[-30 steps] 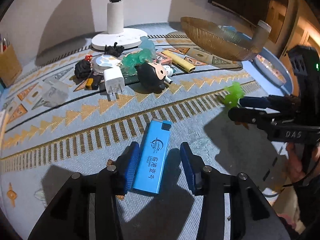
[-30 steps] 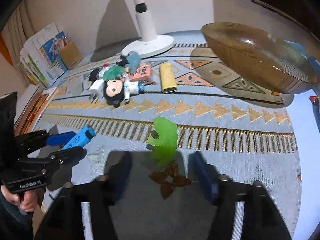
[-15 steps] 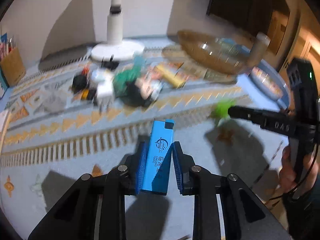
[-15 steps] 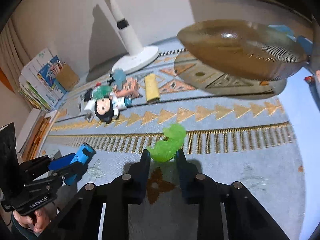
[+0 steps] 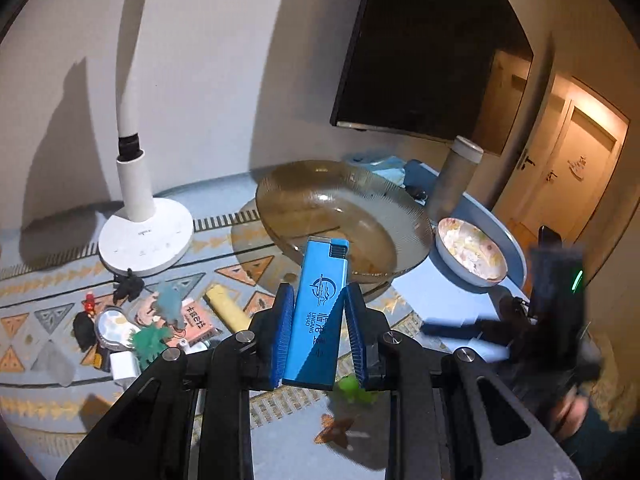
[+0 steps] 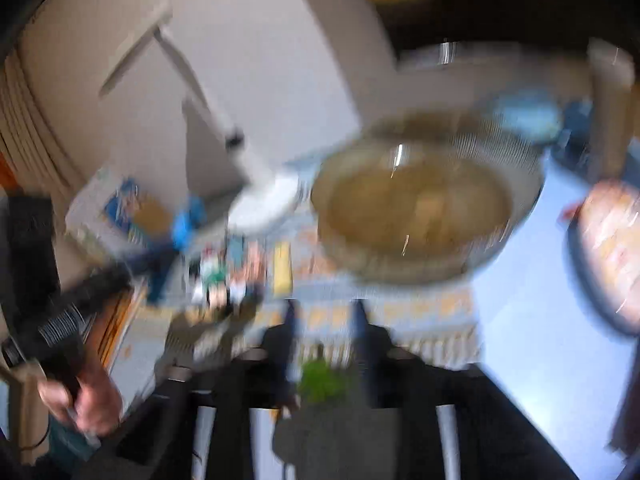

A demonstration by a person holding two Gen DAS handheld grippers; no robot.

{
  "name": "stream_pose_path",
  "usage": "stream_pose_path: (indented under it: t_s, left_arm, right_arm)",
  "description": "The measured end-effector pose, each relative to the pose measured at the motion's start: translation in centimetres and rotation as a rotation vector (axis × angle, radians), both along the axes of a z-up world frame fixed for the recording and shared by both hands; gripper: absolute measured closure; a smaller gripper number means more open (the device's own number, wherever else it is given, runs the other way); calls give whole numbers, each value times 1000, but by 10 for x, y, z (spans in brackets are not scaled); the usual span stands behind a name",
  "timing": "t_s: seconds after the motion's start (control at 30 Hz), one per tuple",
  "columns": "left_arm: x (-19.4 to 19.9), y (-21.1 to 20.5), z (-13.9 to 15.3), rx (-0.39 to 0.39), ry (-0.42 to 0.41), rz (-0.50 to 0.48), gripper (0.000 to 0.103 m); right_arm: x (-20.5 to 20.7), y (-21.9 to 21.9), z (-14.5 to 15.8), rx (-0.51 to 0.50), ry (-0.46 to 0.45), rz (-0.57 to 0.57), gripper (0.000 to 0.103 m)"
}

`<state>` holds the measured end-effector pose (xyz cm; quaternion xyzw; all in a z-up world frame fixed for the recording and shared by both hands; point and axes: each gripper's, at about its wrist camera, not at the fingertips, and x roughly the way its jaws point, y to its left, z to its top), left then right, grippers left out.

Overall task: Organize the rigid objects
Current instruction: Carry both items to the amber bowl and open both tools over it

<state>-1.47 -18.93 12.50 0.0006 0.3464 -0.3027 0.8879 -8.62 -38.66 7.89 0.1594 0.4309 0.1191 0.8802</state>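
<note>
My left gripper (image 5: 316, 300) is shut on a blue lighter (image 5: 318, 316) and holds it up in the air, in front of a wide amber glass bowl (image 5: 344, 216). The green toy (image 5: 354, 390) lies on the mat below it. The right wrist view is badly blurred: the right gripper (image 6: 324, 312) points at the amber bowl (image 6: 416, 200), and the green toy (image 6: 320, 378) shows low between its fingers. I cannot tell whether it grips the toy. The right gripper also appears blurred at the right of the left wrist view (image 5: 448, 328).
A white lamp base (image 5: 146, 236) stands at the back left. A pile of small items lies left of centre: a yellow lighter (image 5: 226, 306), a teal figure (image 5: 170, 304), a white plug (image 5: 124, 366). A small patterned bowl (image 5: 472, 256) and a tall cup (image 5: 454, 180) stand at the right.
Both grippers have risen and moved toward the amber bowl. The left one carries the blue lighter up off the mat. The right view has become blurred with motion.
</note>
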Motion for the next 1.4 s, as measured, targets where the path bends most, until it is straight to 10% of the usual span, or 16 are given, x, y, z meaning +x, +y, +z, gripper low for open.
stream_pose_path:
  t_s: [0.2, 0.33, 0.63, 0.97, 1.17, 1.4]
  left_arm:
    - [8, 3, -21, 15, 67, 17, 80]
    - [12, 4, -19, 6, 69, 16, 80]
    - [48, -46, 23, 3, -10, -38, 80]
    - [103, -109, -42, 67, 125, -47, 74]
    - [96, -68, -22, -30, 112, -6, 47]
    - [50, 10, 26, -70, -7, 79, 46]
  right_arm:
    - [3, 53, -51, -159, 45, 117, 39]
    - [6, 69, -51, -295, 22, 134, 64]
    - [4, 7, 58, -342, -222, -91, 65]
    - [76, -37, 28, -399, -3, -150, 64]
    - [60, -56, 40, -372, -22, -217, 56]
    - [25, -30, 86, -316, -111, -191, 56]
